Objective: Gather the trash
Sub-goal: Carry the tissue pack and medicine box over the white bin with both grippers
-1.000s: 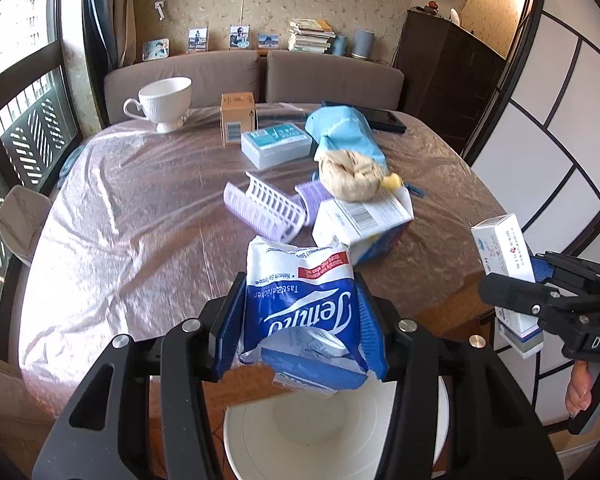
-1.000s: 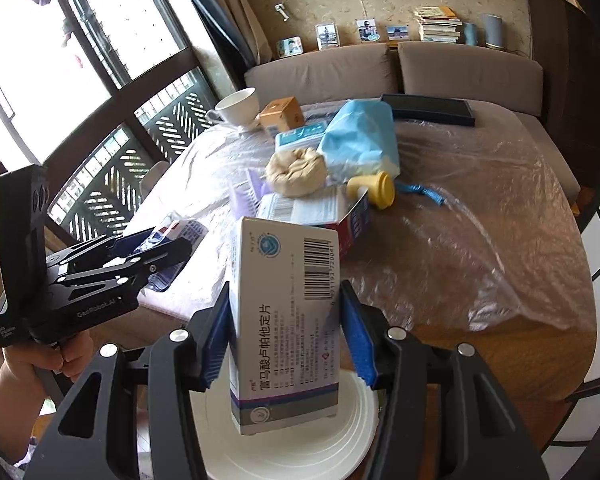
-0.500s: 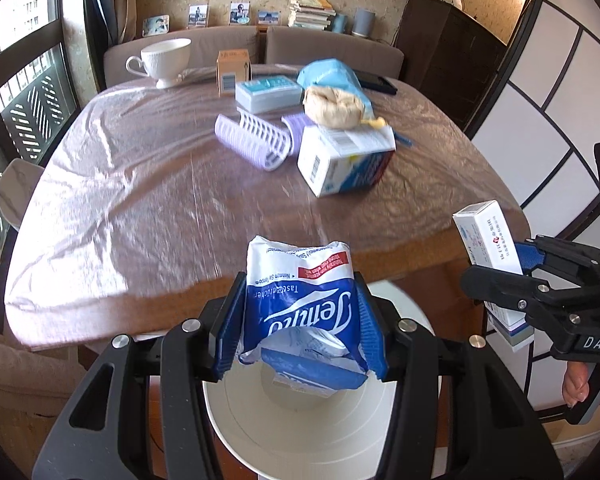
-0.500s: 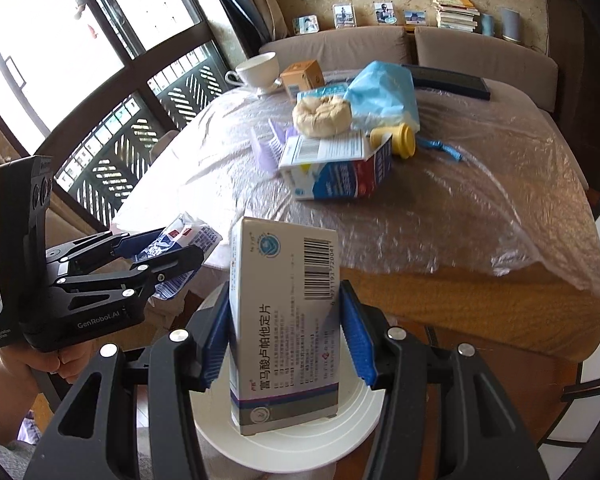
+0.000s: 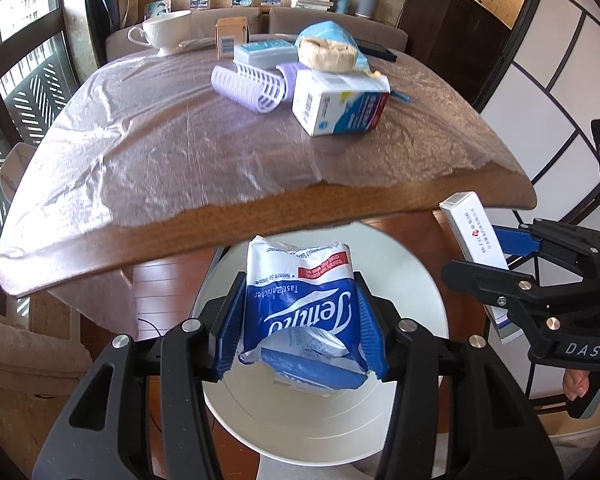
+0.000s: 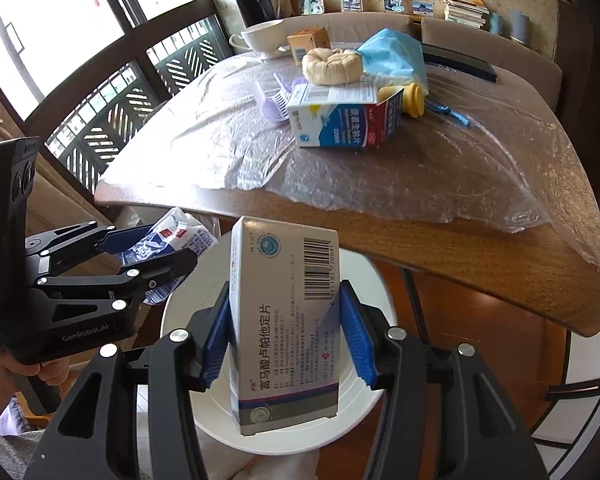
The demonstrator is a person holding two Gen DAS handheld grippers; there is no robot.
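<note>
The tissue pack (image 5: 300, 304) sat pinched in the left gripper (image 5: 300, 336), jaws pressed on its sides, above the white bin (image 5: 412, 280) just off the table's (image 5: 340, 204) near edge. Beside it, the pill box (image 6: 284, 320) stood upright, clamped in the right gripper (image 6: 286, 340) over the same bin. On the table, near its far edge, lay a carton (image 5: 340, 108), a lilac rack (image 5: 248, 88), a cup (image 5: 166, 32) and what looked like a bun (image 5: 326, 54).

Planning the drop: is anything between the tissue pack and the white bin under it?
Nothing: in the left wrist view the tissue pack hangs over the white bin's bare inside.
</note>
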